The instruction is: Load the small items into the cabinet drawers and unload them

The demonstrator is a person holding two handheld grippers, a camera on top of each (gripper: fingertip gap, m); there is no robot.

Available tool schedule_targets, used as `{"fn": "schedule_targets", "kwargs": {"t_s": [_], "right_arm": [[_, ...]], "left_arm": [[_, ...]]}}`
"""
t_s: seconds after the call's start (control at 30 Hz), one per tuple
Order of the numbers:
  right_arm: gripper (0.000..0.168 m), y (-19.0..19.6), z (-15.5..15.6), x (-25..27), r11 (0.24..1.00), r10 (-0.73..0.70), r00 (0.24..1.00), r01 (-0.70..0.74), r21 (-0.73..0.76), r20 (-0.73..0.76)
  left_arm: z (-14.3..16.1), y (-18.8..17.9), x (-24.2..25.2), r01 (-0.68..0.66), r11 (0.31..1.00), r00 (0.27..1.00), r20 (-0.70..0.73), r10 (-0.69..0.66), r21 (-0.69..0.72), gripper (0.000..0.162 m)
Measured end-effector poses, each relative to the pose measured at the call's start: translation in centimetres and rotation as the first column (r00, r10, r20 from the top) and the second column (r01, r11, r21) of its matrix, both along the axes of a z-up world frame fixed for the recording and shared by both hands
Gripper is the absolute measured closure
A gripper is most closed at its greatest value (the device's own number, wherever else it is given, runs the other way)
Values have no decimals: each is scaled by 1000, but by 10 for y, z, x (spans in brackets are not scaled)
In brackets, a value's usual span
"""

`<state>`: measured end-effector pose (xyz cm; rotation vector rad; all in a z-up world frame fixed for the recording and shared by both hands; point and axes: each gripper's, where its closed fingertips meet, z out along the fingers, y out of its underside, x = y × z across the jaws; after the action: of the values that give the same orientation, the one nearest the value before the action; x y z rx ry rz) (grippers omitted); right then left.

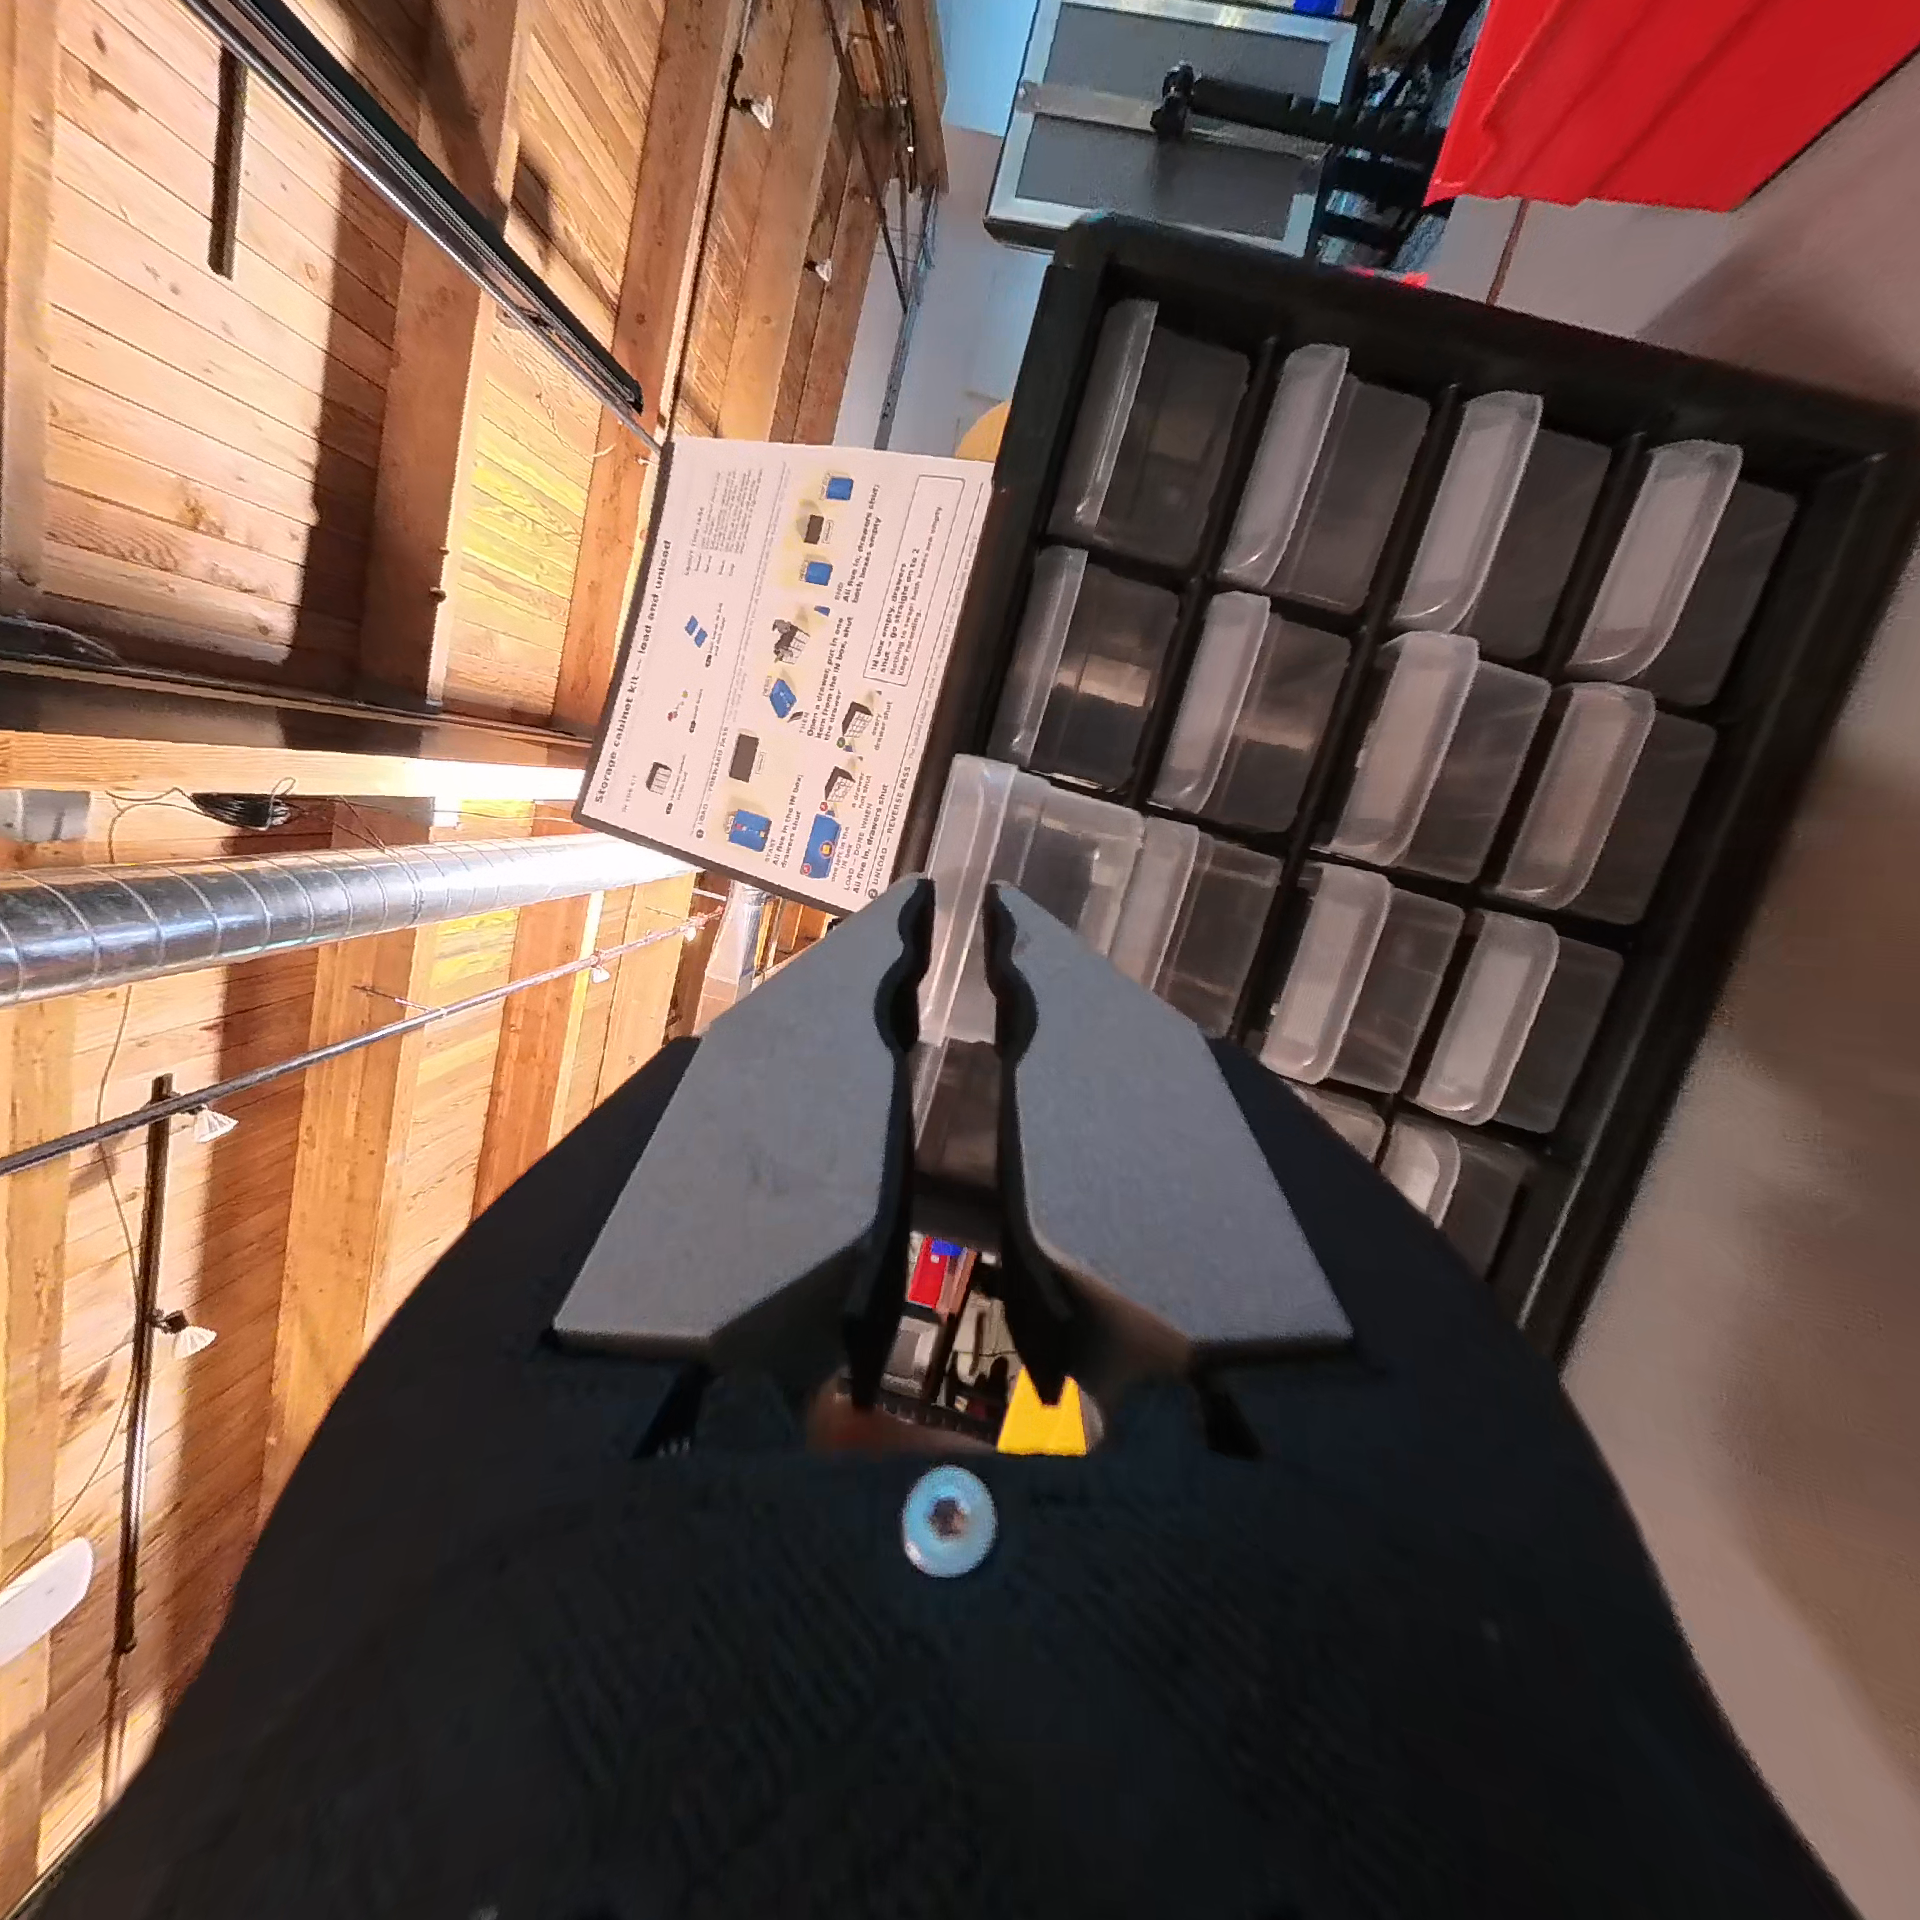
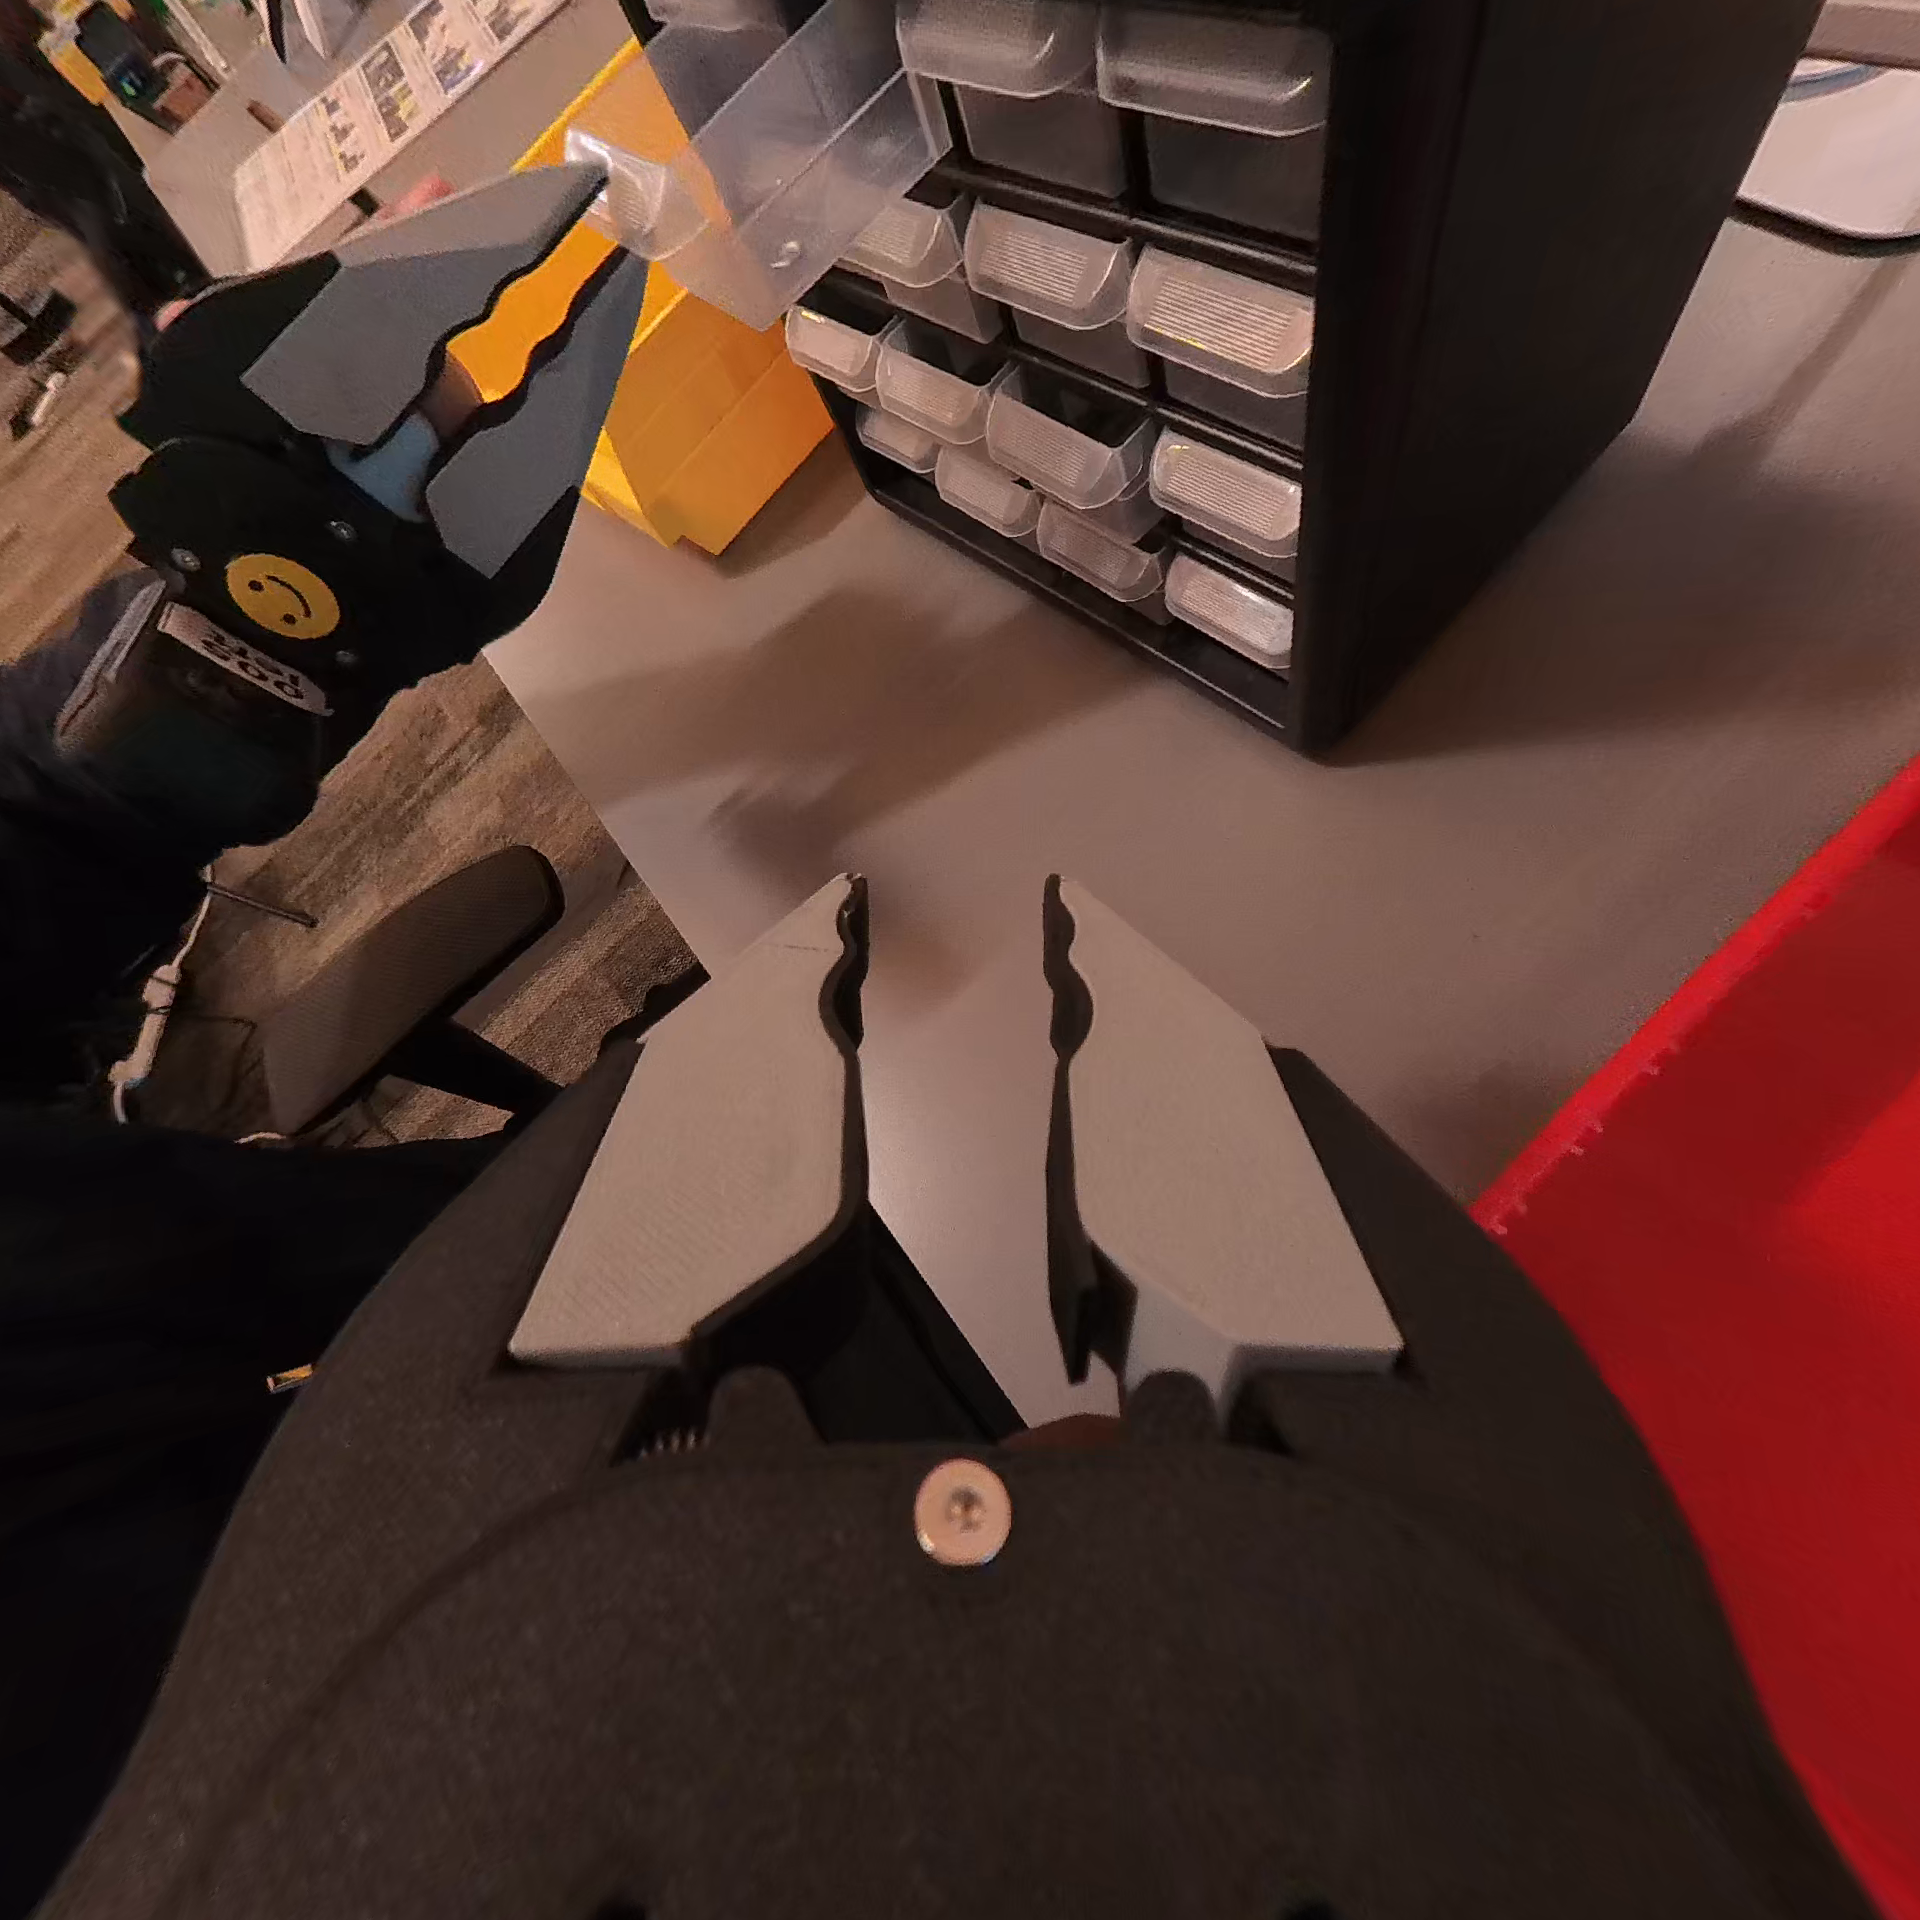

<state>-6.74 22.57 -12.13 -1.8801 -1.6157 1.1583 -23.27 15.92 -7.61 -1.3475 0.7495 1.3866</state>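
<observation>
Lower centre, above bare grey tabletop (image 2: pixel 1039 790): right tool (image 2: pixel 951 904), spread wide and holding nothing, red bin (image 2: pixel 1766 1247) along the right edge. Farther off, upper left: left tool (image 2: pixel 608 223), pinched almost closed on the front lip of a clear drawer (image 2: pixel 810 156) drawn far out of the black cabinet (image 2: pixel 1507 364), yellow bin (image 2: pixel 707 416) just beyond. Could slip off that thin lip, or come clear of its slot and drop, spilling any small items inside, none clearly made out.
</observation>
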Motion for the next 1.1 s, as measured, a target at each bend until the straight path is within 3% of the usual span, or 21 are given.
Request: {"fn": "schedule_targets", "kwargs": {"t_s": [0.17,0.33,0.43,0.53,0.63,0.7,0.77,0.87,0.9,0.97,1.1], "right_arm": [[137,-6,3,-8,1000,15,1000,-15,-7,2],[137,-14,9,-16,999,38,999,-38,12,6],[137,-17,17,-23,998,52,999,-52,19,-2],[137,-24,28,-30,997,75,997,-75,12,-20],[137,-31,38,-40,994,107,994,-107,9,-26],[137,-33,45,-49,992,121,992,-120,29,-23],[137,-36,55,-62,990,133,991,-132,51,-30],[140,-46,72,-87,982,178,983,-174,77,-52],[140,-50,75,-96,977,198,979,-193,91,-51],[140,-56,77,-114,964,230,973,-225,139,-22],[140,-49,70,-150,942,217,970,-237,239,107]], "left_arm": [[-5,-2,3,33,999,994,103,-31,-20,146],[-10,-9,14,124,987,948,307,-88,-98,99],[-10,-19,28,311,928,832,531,-161,-206,97],[10,-27,16,482,845,652,739,-169,-232,95],[36,-22,-16,563,796,532,835,-141,-224,87],[50,-7,-45,534,814,531,840,-114,-227,93],[69,19,-81,411,894,556,826,-91,-178,121],[77,49,-104,334,932,433,901,-20,-140,162],[64,56,-105,336,920,403,914,51,-200,162],[27,62,-118,277,876,445,861,247,-395,162],[23,68,-129,218,855,459,823,335,-470,162]]}}
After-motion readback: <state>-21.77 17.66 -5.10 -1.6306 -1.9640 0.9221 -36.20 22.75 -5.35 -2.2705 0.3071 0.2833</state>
